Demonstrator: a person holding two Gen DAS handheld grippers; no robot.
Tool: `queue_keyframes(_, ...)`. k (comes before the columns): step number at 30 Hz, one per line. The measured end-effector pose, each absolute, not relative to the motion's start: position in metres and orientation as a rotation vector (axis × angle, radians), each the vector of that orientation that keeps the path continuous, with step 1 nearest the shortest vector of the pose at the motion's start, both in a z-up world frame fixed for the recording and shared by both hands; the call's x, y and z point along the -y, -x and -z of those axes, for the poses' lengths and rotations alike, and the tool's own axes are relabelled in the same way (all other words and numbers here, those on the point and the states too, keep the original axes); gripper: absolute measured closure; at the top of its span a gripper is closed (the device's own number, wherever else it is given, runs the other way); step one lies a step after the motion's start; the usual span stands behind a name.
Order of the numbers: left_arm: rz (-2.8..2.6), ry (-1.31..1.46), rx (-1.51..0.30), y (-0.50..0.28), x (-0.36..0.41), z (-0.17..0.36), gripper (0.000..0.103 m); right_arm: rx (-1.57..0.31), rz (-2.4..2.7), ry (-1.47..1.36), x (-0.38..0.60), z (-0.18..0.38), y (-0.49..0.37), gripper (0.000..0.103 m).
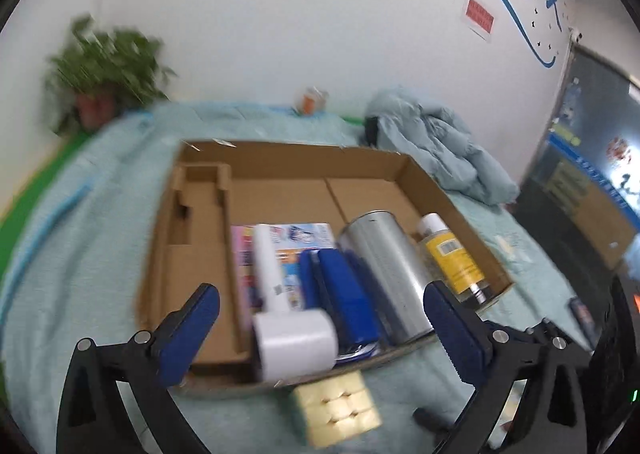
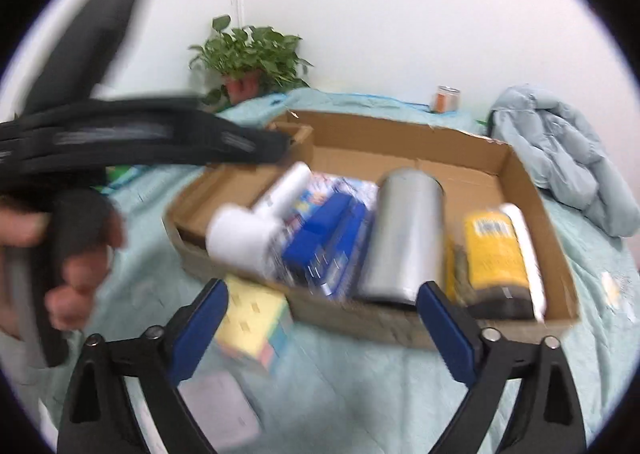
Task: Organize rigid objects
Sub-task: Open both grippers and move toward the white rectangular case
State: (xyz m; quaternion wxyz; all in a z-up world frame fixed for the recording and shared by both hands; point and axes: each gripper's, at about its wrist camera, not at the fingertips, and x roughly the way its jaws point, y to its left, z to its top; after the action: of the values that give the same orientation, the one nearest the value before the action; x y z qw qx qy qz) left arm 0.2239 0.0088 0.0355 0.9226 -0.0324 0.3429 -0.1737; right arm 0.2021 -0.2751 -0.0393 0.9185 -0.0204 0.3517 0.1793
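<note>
1. While the puzzle cube (image 1: 336, 408) lies on the light teal bedspread (image 1: 80, 238) outside the cardboard tray (image 1: 444, 193), it looks like the one rigid thing not yet put away. It sits low between the spread fingers of the left gripper (image 1: 324, 338), just short of their tips and touching the tray's near wall.
2. Seen from the right gripper (image 2: 322, 328), the cube (image 2: 256, 320) lies just inside the left finger, well off centre. Closing from there would likely catch a corner and spin or push it aside.
3. Both sets of tongs stand wide open and hold nothing; no pad touches the cube.
4. Because the cube is pressed to the tray wall, a careless closing could pinch cardboard with it, or drag the tray across the soft cloth.
5. Just beyond the tips, the white hair dryer (image 1: 280, 314) hangs its head over the near wall. A lift that brushes it may tip it out.
6. Further in lie the blue box (image 1: 344, 294), the silver canister (image 1: 384, 274) and the yellow-labelled bottle (image 1: 452, 258), packed side by side. Free floor remains only at the far side and in the left compartment, so dropping the cube short may jostle them.
7. Since the person's left hand (image 2: 76, 254) and its gripper cross the right view's left side, both tools converging on one cube could collide.
8. Heavy blur makes finer contact uncertain.
</note>
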Motion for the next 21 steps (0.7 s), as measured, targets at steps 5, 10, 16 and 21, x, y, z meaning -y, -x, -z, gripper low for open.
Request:
queue_keyframes(5,0.28,0.014,-0.702,-0.165,-0.009,-0.02,0.001,-0.828,-0.372,0.001,0.286,0.066,-0.186,0.007)
queue_keyframes(10,0.271,0.01,-0.74,-0.133,-0.014,-0.02,0.001,-0.824,-0.374,-0.007,0.29,0.062,-0.159,0.007)
queue_keyframes(16,0.187,-0.11,-0.63,-0.097,-0.029,-0.087,0.001,-0.813,-0.374,-0.007,0.305,0.049,-0.138,0.007)
queue_keyframes(21,0.182,-0.194,-0.71,-0.082,-0.02,-0.081,0.0,-0.837,-0.412,-0.106,0.31,0.042,-0.12,0.006)
